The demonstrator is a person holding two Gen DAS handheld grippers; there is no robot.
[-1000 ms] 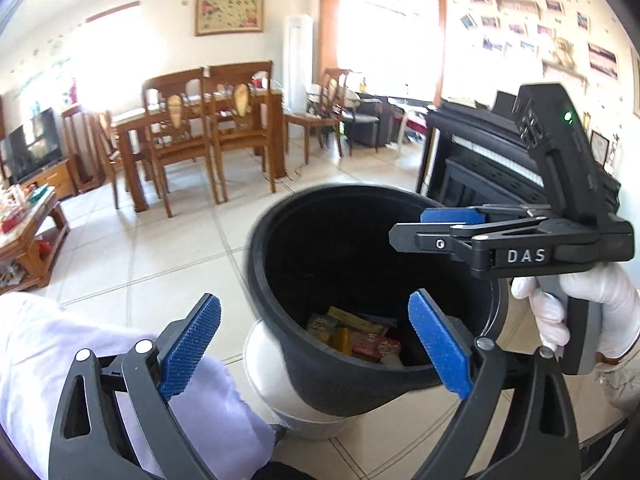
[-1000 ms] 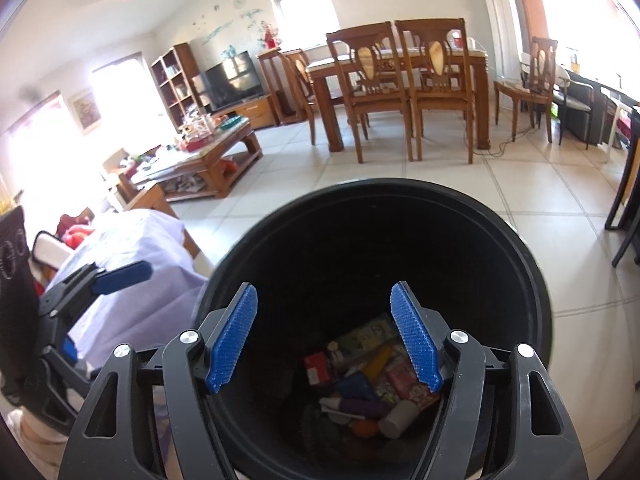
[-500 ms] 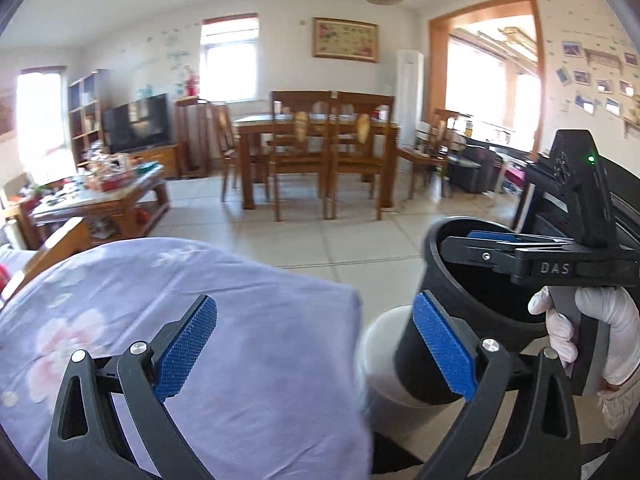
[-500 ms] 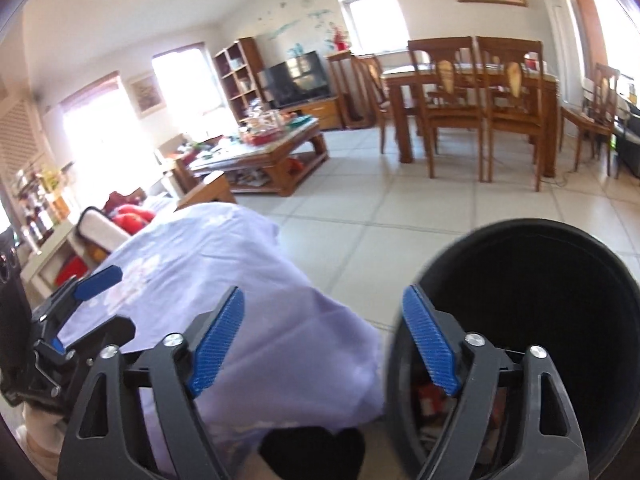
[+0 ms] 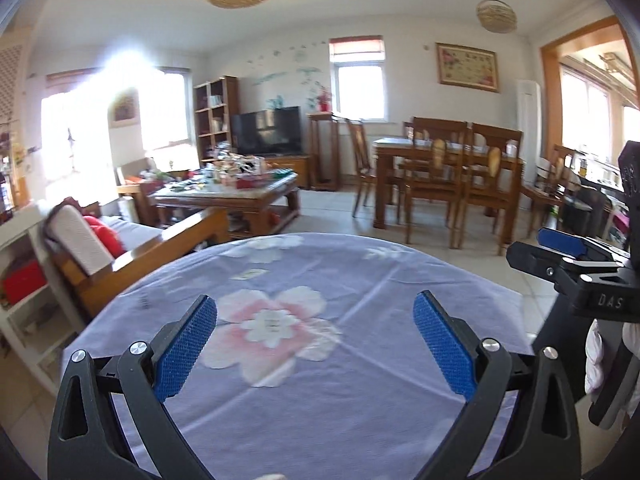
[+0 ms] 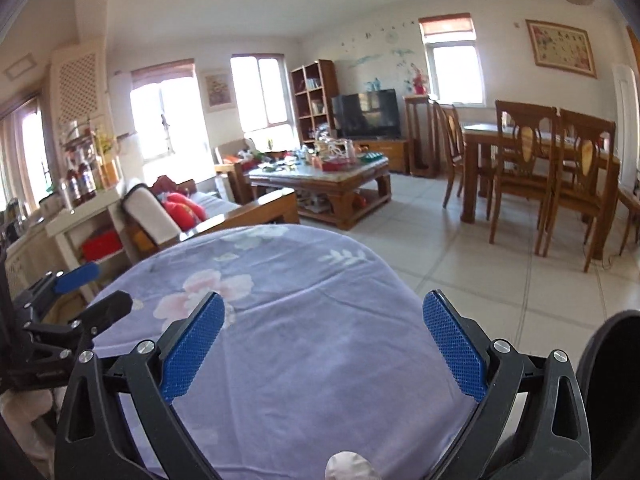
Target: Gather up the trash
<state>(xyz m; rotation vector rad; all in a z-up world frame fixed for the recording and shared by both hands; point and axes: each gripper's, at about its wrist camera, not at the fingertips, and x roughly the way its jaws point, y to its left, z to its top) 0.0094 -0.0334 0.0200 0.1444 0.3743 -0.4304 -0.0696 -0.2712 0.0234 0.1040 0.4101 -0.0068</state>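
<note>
My left gripper (image 5: 316, 344) hovers open over a round table in a lilac flowered cloth (image 5: 320, 400), with nothing between its blue pads. My right gripper (image 6: 324, 344) hangs over the same cloth (image 6: 304, 400); its jaws are opening and hold nothing. A pale crumpled lump (image 6: 347, 467) lies on the cloth just below them. Farther out is a small pale slip (image 5: 250, 275); whether it is a scrap or a print I cannot tell. Only the black trash bin's rim (image 6: 612, 376) shows, at the right edge. Each gripper appears in the other's view, the right gripper (image 5: 536, 250) and the left gripper (image 6: 94, 288).
Beyond the table are a wooden sofa with a red cushion (image 5: 106, 240) and a cluttered coffee table (image 5: 228, 196). A dining table with chairs (image 6: 540, 152) stands at the right. A white shelf unit (image 6: 80, 224) is at the left. Tiled floor (image 6: 500, 280) lies between them.
Both grippers have swung left and up, off the black bin and over the clothed table. The bin has left the left view and shows only at the right view's edge. The right jaws have widened.
</note>
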